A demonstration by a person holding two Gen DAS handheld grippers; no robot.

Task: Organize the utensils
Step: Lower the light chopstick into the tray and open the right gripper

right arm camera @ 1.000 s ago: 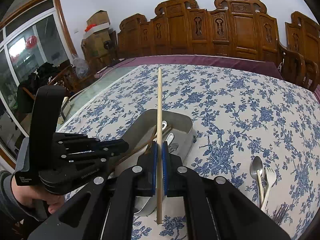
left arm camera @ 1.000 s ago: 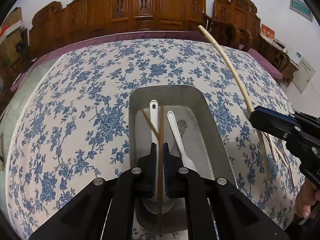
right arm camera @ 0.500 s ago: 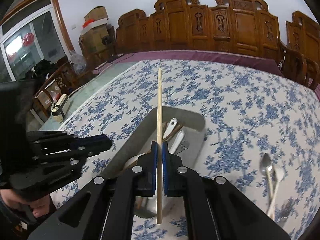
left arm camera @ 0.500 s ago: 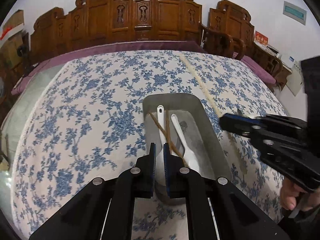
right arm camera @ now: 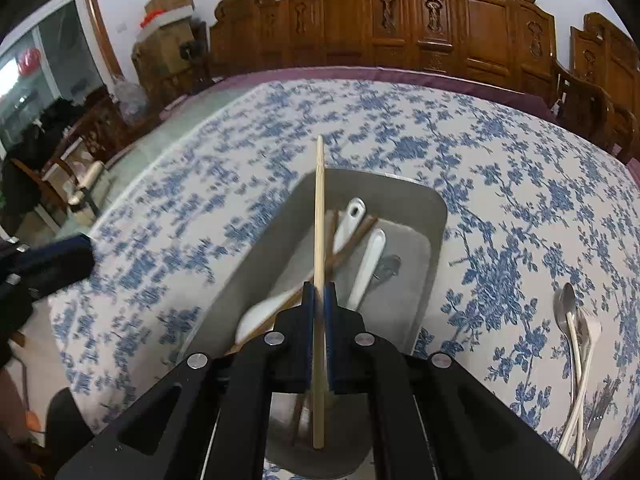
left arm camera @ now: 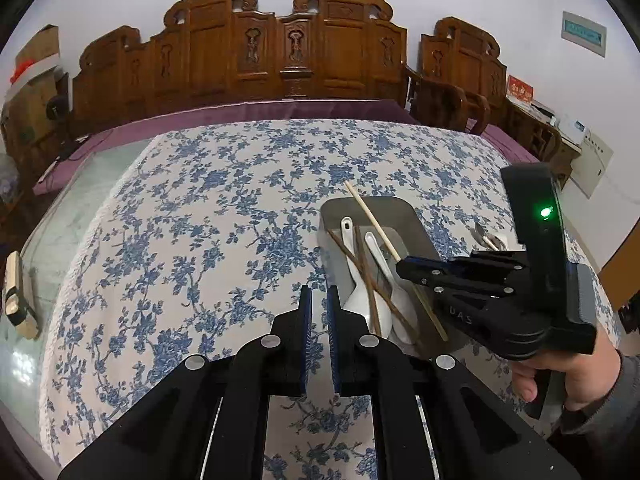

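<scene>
While the right tongs (right arm camera: 319, 300) clench one pale chopstick (right arm camera: 319, 216) over the tray (right arm camera: 420, 200), two white spoons (right arm camera: 366, 264) and two brown chopsticks (right arm camera: 352, 236) lie beneath; the left tongs (left arm camera: 317, 308), beside it, are closed and empty.

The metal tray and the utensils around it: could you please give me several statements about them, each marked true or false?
1. The right gripper is shut on a pale chopstick. True.
2. The left gripper holds a white spoon. False: nothing is between its fingers.
3. Two white spoons and dark chopsticks lie in the metal tray. True.
4. All utensils are already in the tray. False: a metal spoon and others lie on the floral tablecloth.
</scene>
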